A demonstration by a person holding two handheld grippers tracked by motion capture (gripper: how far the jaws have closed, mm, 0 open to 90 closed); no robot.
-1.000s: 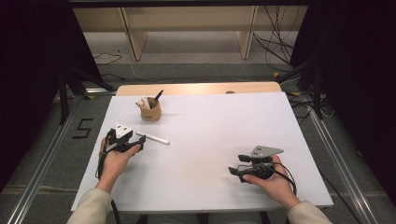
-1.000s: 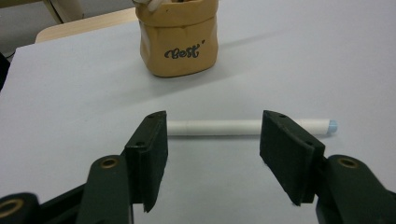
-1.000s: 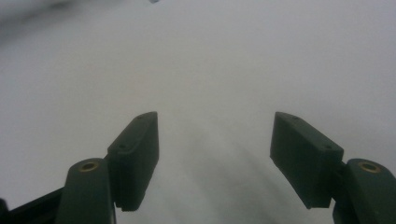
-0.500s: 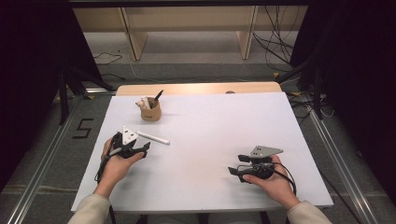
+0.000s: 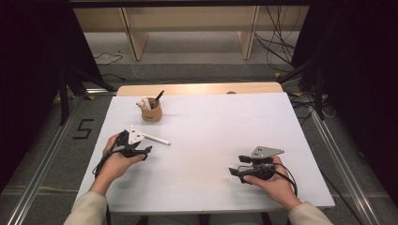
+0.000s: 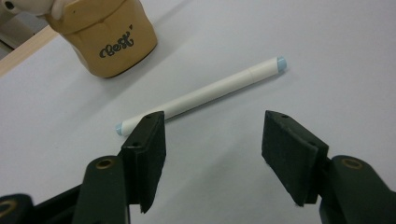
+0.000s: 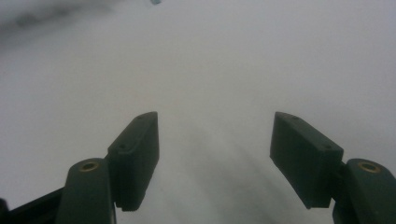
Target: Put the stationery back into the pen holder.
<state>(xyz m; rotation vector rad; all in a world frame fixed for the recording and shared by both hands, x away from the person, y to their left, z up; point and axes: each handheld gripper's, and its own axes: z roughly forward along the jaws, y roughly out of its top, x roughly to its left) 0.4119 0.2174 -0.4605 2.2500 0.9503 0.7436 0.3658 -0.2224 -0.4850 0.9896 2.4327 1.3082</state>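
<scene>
The counter (image 5: 211,140) has a plain white top with a pale wooden strip along its far edge, standing on a grey floor with metal rails either side; wooden furniture legs and loose cables lie beyond it. A tan cup (image 5: 151,111) holding pens stands near the far left corner. A white marker (image 5: 156,139) lies flat on the counter just on the near side of the cup, long axis running from near-left to right, blue-tipped at both ends. Since a second ago, the left hand-held gripper (image 5: 145,151) has shifted nearer and to the right of the cup; its jaws are apart, the marker just beyond them. The right hand-held gripper (image 5: 237,165) is unchanged, well right of the cup, jaws apart over bare surface.
</scene>
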